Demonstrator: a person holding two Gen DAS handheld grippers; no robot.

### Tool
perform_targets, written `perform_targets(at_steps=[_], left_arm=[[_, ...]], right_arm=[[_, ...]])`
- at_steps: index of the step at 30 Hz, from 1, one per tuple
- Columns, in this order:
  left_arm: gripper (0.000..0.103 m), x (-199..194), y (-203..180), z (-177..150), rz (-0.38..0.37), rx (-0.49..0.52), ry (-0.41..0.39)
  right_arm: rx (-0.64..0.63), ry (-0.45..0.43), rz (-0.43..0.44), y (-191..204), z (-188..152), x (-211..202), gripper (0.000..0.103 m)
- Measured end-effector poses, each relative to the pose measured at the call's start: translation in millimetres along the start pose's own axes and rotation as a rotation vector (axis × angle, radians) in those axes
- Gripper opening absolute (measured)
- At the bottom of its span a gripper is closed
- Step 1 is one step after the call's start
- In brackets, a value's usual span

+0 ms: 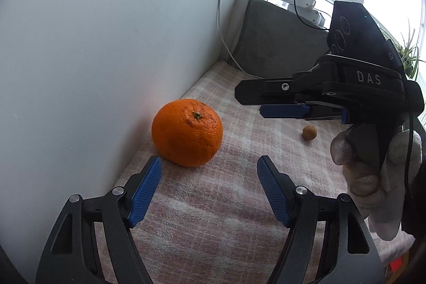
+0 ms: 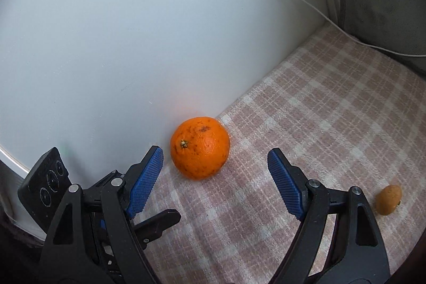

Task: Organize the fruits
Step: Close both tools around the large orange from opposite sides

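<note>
Orange (image 1: 187, 132) fruit sat against the white wall (image 1: 106, 44) on checked cloth (image 1: 213, 204); my left gripper (image 1: 209, 190) and right gripper (image 2: 215, 180) both gaped empty.

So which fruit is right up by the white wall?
The big orange, bright with its stem showing, sits against the white wall. The small brownish fruit lies out on the checked cloth, away from the wall.
</note>
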State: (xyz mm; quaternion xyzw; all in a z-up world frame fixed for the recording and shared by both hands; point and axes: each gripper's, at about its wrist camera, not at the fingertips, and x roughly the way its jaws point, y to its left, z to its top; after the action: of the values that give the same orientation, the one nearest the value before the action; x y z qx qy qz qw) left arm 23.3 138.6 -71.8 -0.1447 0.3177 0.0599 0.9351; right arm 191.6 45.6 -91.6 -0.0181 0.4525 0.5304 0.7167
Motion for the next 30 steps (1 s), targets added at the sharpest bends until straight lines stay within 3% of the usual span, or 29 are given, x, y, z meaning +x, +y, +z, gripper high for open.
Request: perform_targets(at_steps=[17, 21, 30], left_arm=[[0.065, 21, 1, 7, 0.013, 0.038, 0.03], [0.065, 24, 1, 9, 0.03, 0.044, 0.027], [0.064, 33, -4, 10, 0.076, 0.055, 0.037]], right_arm=[[0.107, 0.076, 0.124, -19, 13, 63, 0.083], [0.13, 0.096, 0.169, -25, 14, 75, 0.072], [0.136, 0.102, 0.185, -16, 9, 98, 0.064]])
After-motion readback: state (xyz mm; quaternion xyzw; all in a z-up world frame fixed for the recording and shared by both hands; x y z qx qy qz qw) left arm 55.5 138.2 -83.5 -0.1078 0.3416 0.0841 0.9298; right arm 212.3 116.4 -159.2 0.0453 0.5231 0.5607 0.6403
